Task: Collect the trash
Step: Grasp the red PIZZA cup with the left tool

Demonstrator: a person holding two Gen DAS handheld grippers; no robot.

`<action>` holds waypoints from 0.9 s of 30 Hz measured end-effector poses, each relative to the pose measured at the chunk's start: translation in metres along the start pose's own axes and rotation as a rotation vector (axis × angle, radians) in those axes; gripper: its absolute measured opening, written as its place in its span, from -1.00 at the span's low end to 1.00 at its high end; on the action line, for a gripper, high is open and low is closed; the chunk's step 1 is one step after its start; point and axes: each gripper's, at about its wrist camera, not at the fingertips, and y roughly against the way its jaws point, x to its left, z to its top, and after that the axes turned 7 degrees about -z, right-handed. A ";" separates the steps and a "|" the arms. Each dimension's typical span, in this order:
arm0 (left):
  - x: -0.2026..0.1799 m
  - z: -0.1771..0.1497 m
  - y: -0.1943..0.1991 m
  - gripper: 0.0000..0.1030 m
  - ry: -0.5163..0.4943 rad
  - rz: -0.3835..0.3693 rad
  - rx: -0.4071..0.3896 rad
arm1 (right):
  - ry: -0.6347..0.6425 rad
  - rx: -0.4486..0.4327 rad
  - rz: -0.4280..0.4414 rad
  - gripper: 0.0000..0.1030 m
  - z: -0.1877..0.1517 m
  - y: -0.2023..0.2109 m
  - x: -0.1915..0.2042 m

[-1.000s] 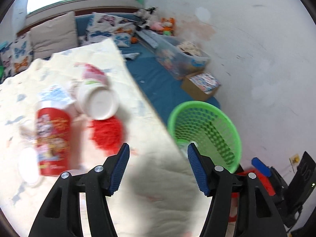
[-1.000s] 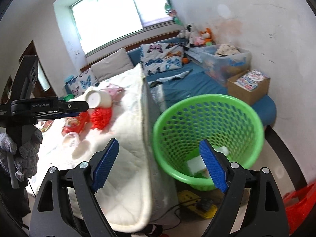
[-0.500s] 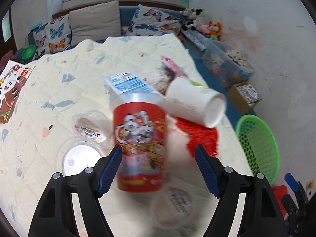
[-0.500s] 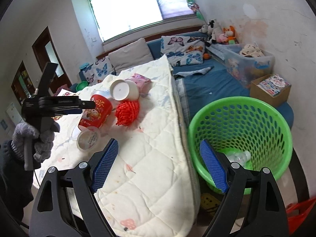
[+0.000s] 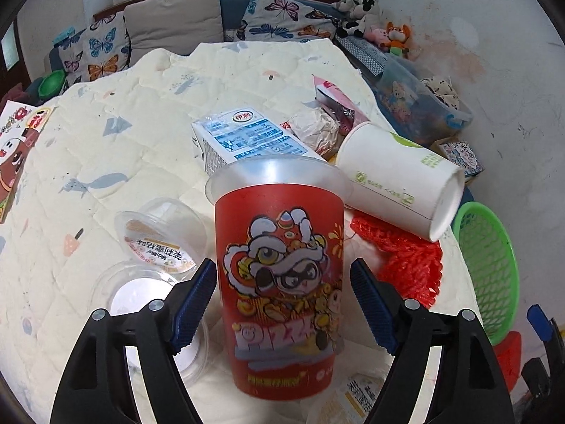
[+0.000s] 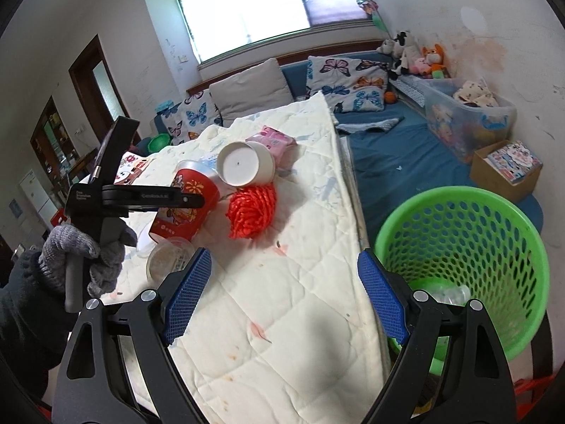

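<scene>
Left of the left claw (image 5: pixel 282 300), two clear plastic lids lie on the cream quilted counter (image 5: pixel 152 113): one lid with a printed label (image 5: pixel 160 233) just beyond the left finger, one plain lid (image 5: pixel 148 304) partly under it. Between the blue pads stands a red plastic cup (image 5: pixel 280 282), upright and slightly tilted, with a clear flared rim and a cartoon lion-dance face above block letters. The claw's jaws have just been opening, and they now stand apart on either side of the cup with a narrow gap at each pad, so nothing is gripped. Beyond the cup lies a white and blue milk carton (image 5: pixel 247 137) on its side, and past that a crumpled wrapper (image 5: pixel 314 129) and a pink packet (image 5: pixel 335 95). Right of the cup, a white paper cup (image 5: pixel 399 180) lies on its side, its base toward the counter edge, resting over a red mesh bag (image 5: pixel 406 258). Farther right, off the counter, stands the green basket (image 5: pixel 491 265).

From the right wrist view, a grey-gloved hand (image 6: pixel 81 258) holds the left claw's handle beside the red cup. The right claw (image 6: pixel 282 296) hangs open and empty over the counter's near edge, with the mesh bag ahead of it. The green basket stands just right of its right finger, some clear trash (image 6: pixel 452 293) inside it.
</scene>
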 end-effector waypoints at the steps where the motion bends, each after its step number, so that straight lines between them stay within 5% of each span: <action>1: 0.001 0.000 -0.001 0.46 0.001 0.000 0.001 | 0.005 0.001 0.003 0.64 0.002 -0.002 0.002; 27: 0.013 -0.012 0.041 0.32 0.001 -0.050 -0.060 | 0.116 0.018 0.042 0.62 0.056 -0.077 0.057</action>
